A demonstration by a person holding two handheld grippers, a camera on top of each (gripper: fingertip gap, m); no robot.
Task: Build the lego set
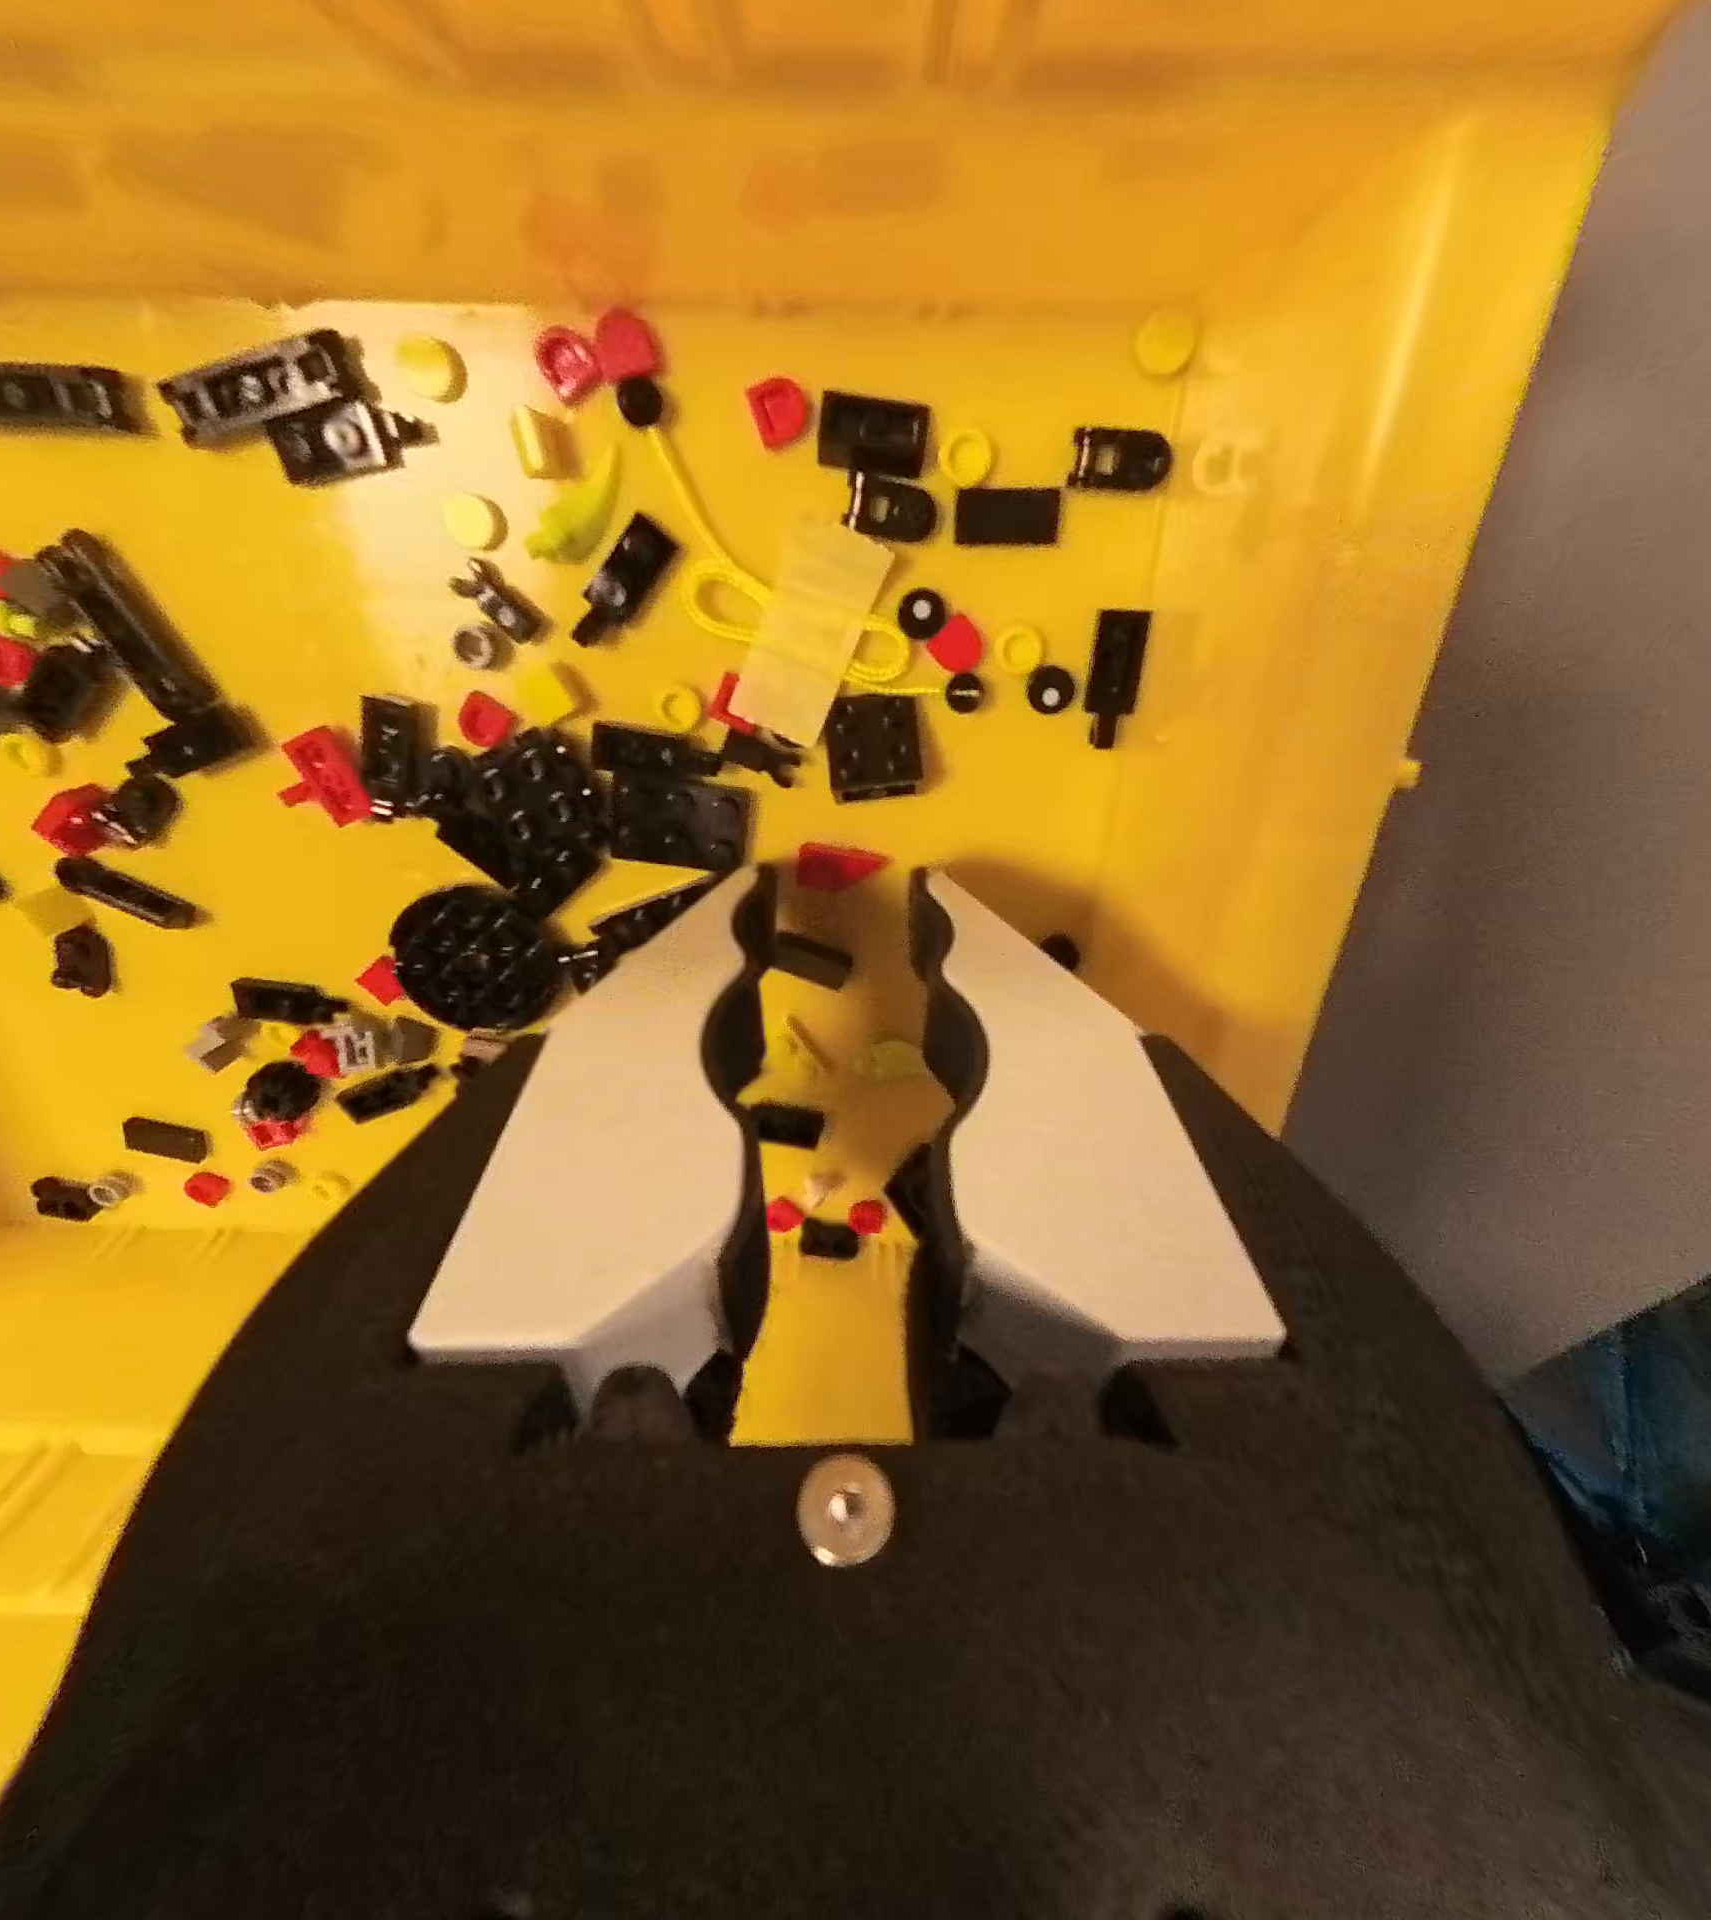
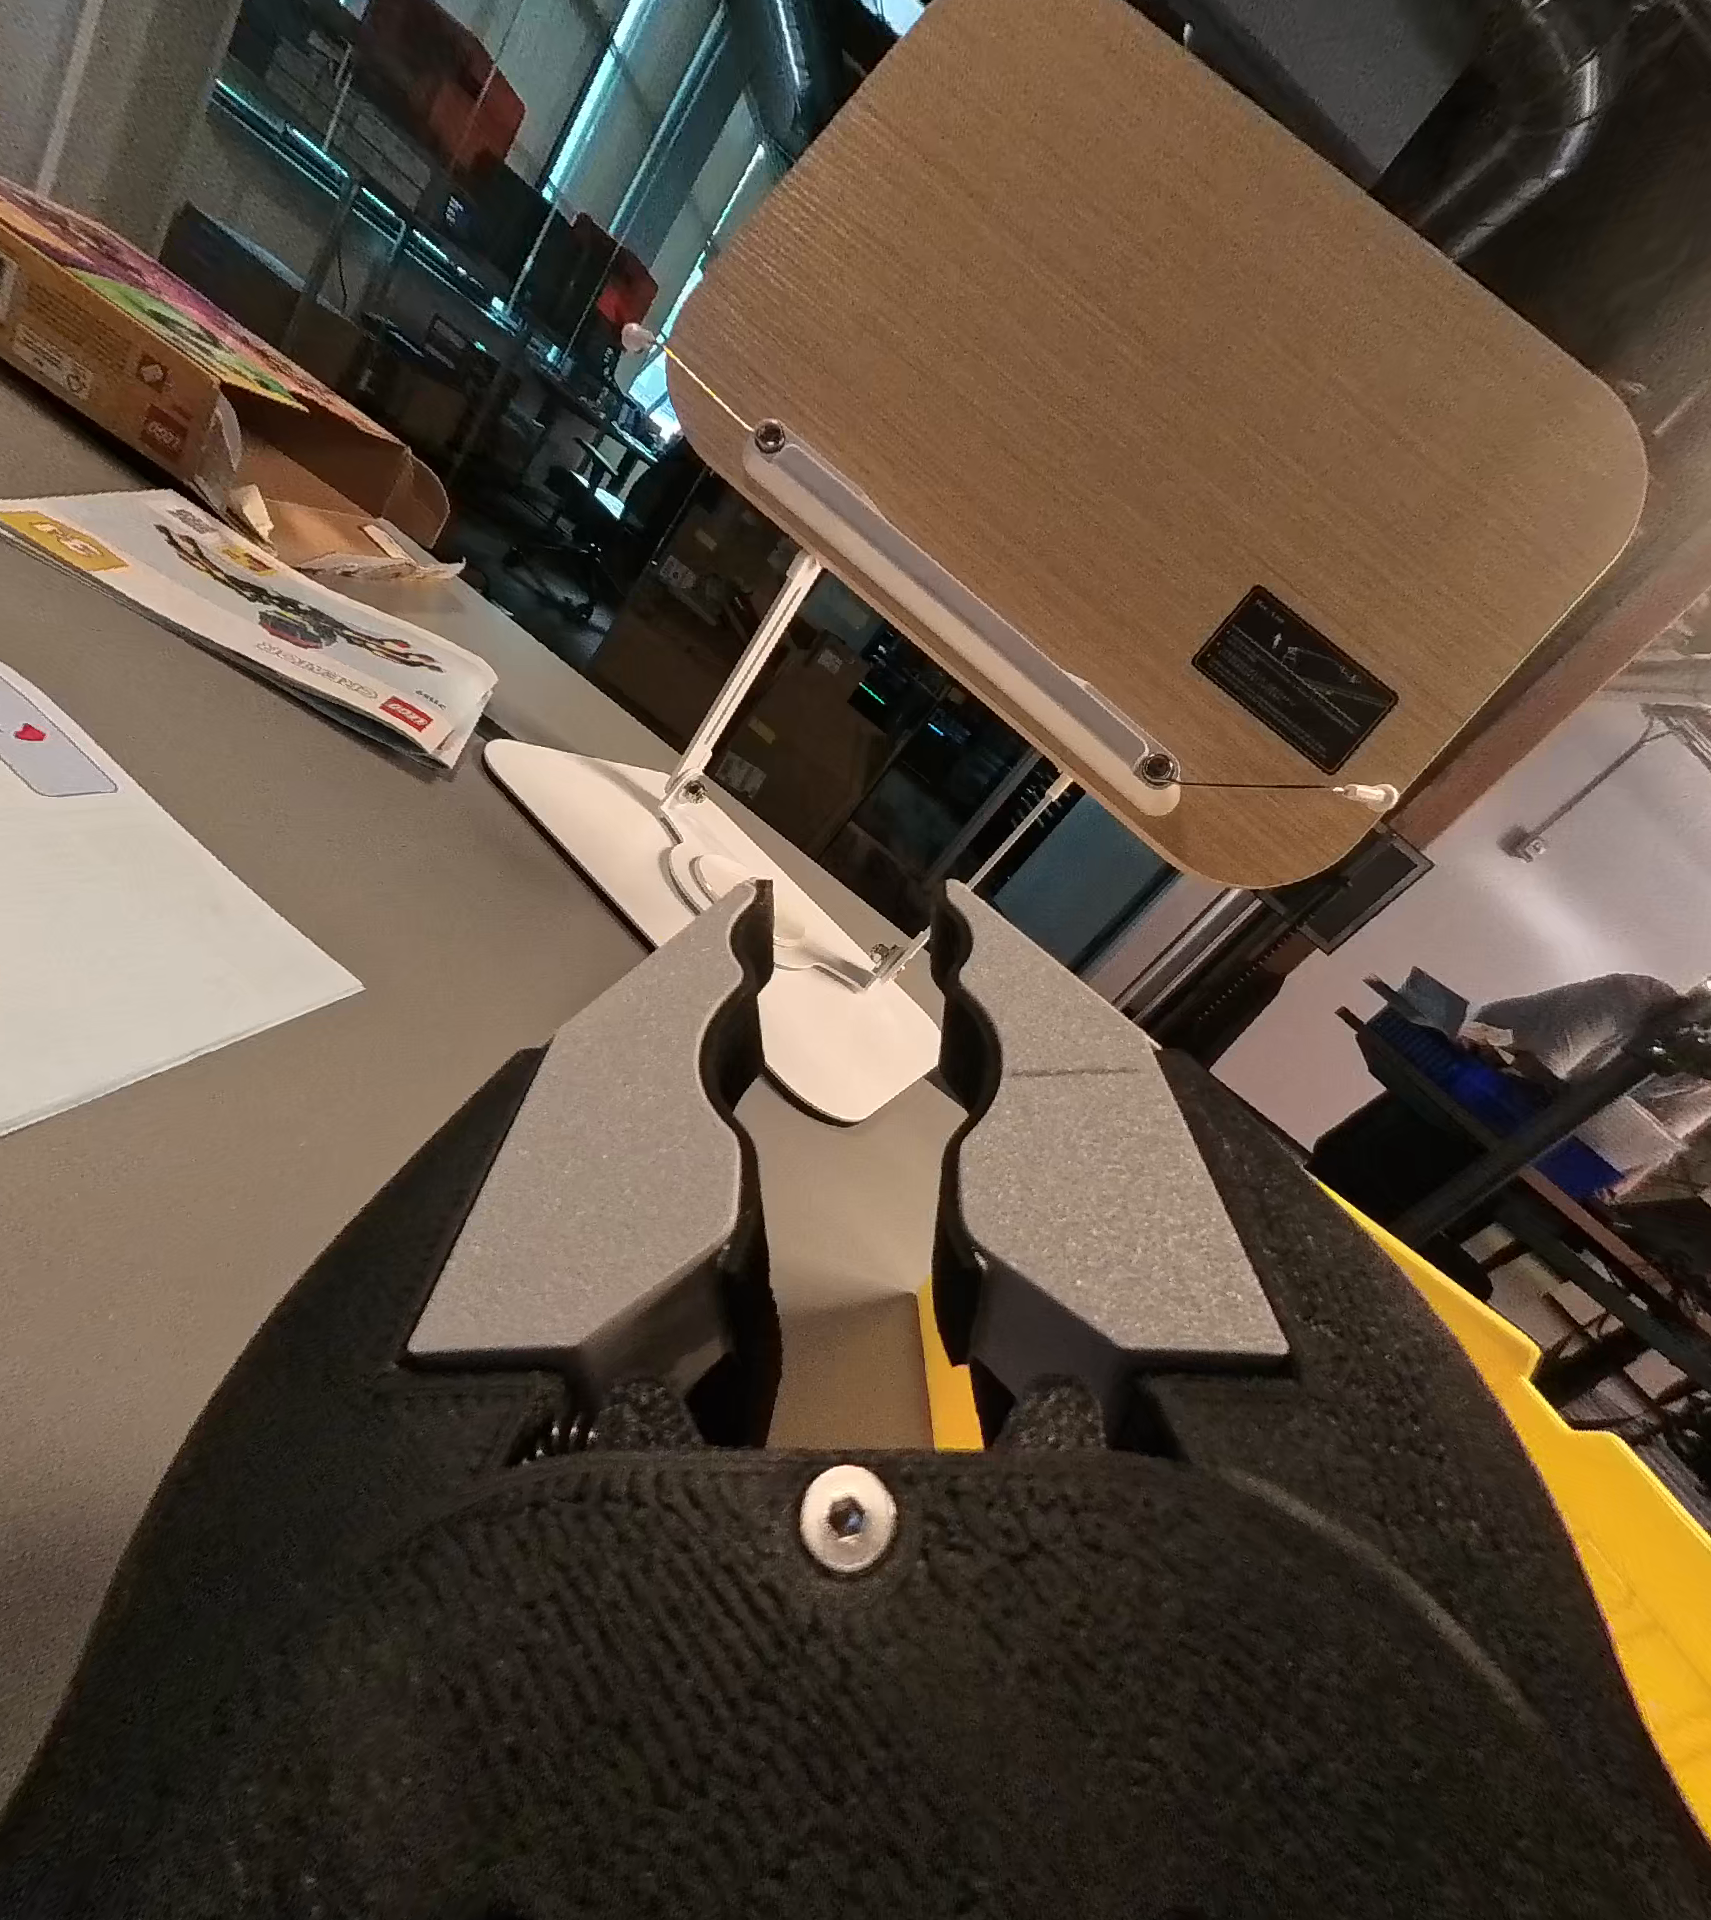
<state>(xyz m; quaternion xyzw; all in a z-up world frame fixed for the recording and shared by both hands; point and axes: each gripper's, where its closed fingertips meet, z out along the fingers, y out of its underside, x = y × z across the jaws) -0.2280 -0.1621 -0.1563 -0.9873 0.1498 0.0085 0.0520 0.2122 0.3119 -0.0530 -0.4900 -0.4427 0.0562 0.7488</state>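
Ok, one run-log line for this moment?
left gripper: open, over loose bricks in yellow tray | right gripper: open, empty, above grey table

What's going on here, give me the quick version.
A person is building a lego set with two hand-held grippers. The left gripper hangs open over a yellow bin scattered with loose black, red and yellow pieces, with a small red piece just past its tips; it holds nothing. The right gripper is open and empty above the grey table, where the open instruction sheet, a booklet and the torn box lie.
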